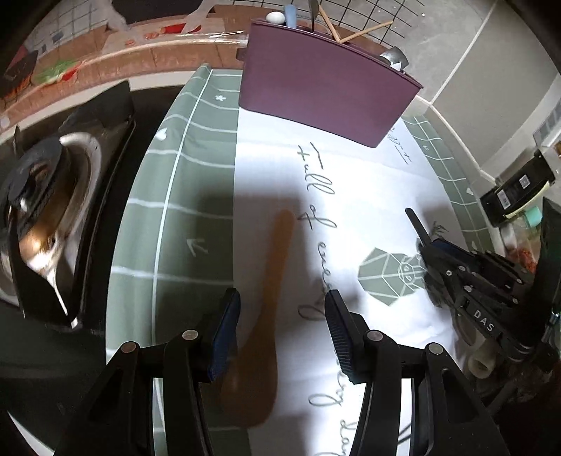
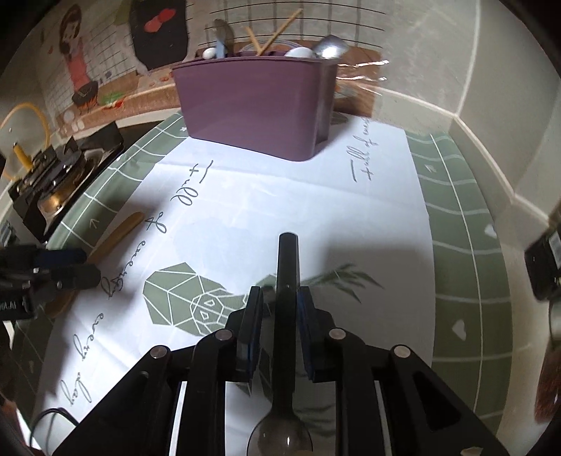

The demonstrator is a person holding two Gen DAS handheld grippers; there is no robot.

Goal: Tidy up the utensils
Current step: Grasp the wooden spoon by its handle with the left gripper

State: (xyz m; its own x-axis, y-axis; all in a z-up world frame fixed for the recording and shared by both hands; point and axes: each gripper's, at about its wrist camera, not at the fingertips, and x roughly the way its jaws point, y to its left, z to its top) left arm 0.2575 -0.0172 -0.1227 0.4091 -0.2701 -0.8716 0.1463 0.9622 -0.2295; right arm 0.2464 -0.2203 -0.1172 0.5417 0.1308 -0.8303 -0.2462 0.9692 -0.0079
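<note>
Holder: a purple utensil holder point(image 2: 256, 105) stands at the far edge of the tabletop point(image 2: 463, 245); I see chopsticks point(image 2: 271, 33) and several spoons already standing in it.
Left to do: I judge two pieces remain, a wooden spoon point(image 1: 261, 315) and a black-handled spoon point(image 2: 285, 315).
Left claw point(image 1: 282, 329): fingers wide apart, straddling the wooden spoon, which lies flat on the cloth near the tabletop's left edge; nothing gripped yet.
Right claw point(image 2: 279, 329): fingers closed to the black-handled spoon's handle, bowl toward me, handle pointing at the holder; near the tabletop's middle.
Lift: whether that spoon is off the cloth, I cannot tell.
</note>
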